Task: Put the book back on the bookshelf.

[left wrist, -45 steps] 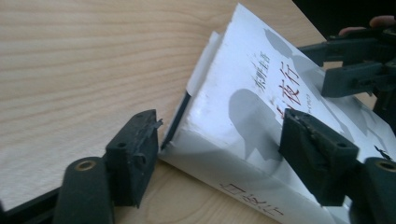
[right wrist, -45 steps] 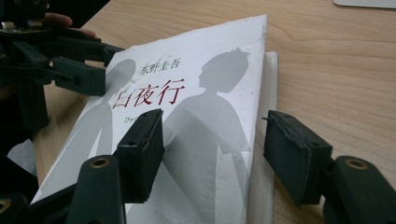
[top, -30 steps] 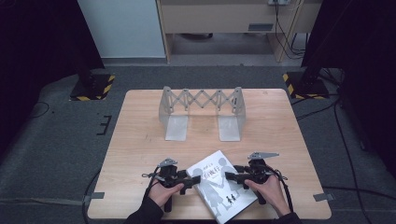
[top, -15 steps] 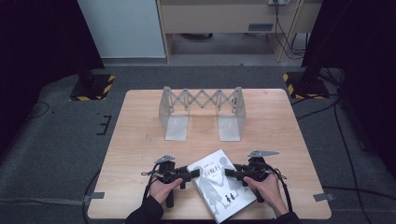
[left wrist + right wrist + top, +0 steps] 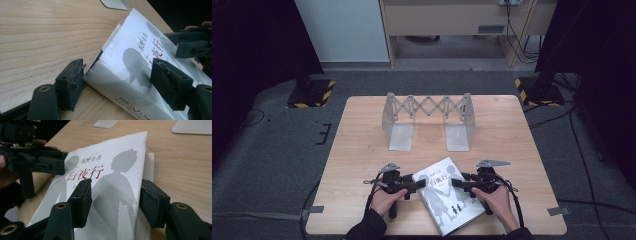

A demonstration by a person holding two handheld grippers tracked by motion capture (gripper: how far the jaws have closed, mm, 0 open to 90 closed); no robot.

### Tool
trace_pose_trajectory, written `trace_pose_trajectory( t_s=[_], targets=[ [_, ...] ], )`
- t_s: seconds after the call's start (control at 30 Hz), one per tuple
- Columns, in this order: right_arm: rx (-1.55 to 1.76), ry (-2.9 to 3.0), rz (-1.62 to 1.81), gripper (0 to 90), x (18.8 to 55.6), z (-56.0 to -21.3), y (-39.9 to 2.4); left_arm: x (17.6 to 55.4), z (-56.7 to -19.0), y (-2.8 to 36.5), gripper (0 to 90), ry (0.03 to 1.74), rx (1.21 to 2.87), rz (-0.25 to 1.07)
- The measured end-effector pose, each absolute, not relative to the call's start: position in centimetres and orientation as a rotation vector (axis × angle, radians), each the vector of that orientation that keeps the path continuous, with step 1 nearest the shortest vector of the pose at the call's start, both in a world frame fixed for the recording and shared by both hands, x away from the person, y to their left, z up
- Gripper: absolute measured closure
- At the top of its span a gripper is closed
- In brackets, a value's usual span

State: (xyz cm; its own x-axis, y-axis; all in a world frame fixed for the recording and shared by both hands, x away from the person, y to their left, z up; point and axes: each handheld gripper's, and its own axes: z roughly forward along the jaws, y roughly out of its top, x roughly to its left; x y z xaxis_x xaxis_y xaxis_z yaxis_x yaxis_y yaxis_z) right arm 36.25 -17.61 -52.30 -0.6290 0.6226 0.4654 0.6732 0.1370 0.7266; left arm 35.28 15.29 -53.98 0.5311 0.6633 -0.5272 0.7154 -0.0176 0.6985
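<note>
Gripping: both grippers pinch one book (image 5: 447,196) at the table's (image 5: 362,150) near edge, so a joint lift seems in hand.
Left gripper (image 5: 117,80): one jaw under the spine corner, one on the cover; having just opened a little, it looks barely clamped on the book.
Right gripper (image 5: 115,200): one jaw on the cover, one at the page edge; likewise just eased, holding the opposite side.
Relation: book lies between the grippers, long axis slanting from near-right to far-left; each hand equally near.
Writing: cover reads 白夜行 in red, 东野圭吾 above, with grey silhouettes.
Far: folding rack (image 5: 428,120) stands well apart, beyond the book.
</note>
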Motion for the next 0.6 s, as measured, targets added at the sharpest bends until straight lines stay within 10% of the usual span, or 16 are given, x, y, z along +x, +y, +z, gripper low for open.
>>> trace_pose_trajectory(
  t_s=[0.6],
  targets=[
    [-1.231,-2.235,-1.764,41.7,36.0,-50.1,-18.0,35.2,-54.2,15.0,13.7,1.110,1.747,-0.083]
  ],
)
